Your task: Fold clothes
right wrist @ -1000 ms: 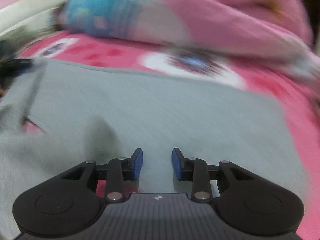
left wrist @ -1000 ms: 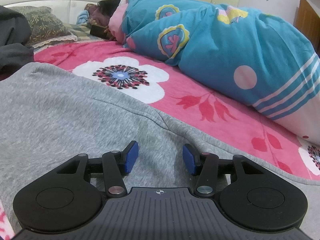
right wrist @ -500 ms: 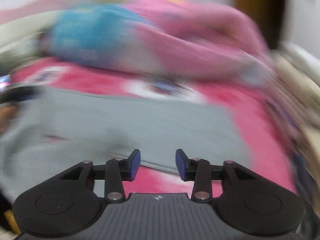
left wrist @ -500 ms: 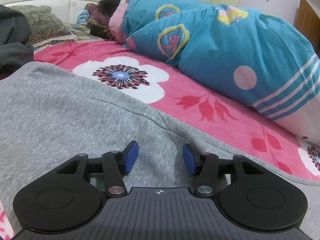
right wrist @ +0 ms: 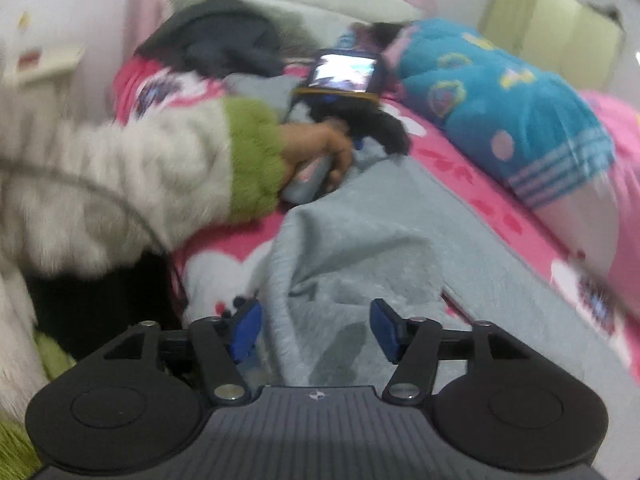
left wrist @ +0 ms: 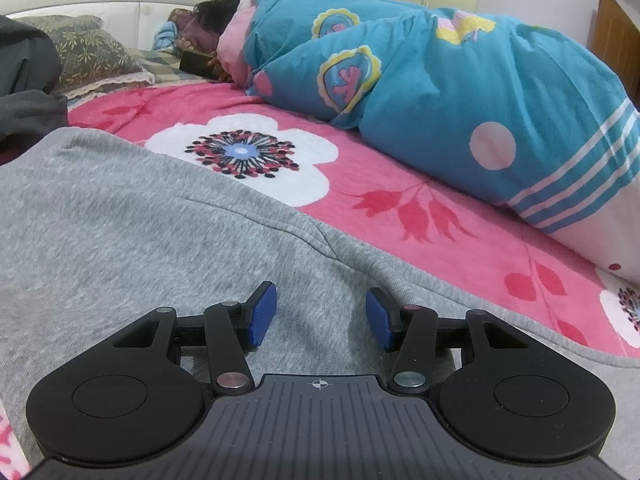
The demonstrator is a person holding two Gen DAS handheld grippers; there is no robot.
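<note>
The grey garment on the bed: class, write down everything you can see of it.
The grey garment is a soft, heathered knit, like sweatshirt fabric, spread mostly flat on the pink floral blanket. A seamed edge crosses it diagonally, with shallow wrinkles near the left gripper, whose open jaws rest over the cloth without pinching it. In the right wrist view it bunches into raised folds before the right gripper, whose jaws have just been opening, cloth lying between them unpinched.

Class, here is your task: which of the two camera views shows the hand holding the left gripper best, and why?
The right wrist view. It shows the hand with its green cuff wrapped around the left gripper's handle above the grey garment, though blurred. The left wrist view shows only the left gripper, jaws apart over the cloth, and no hand.
</note>
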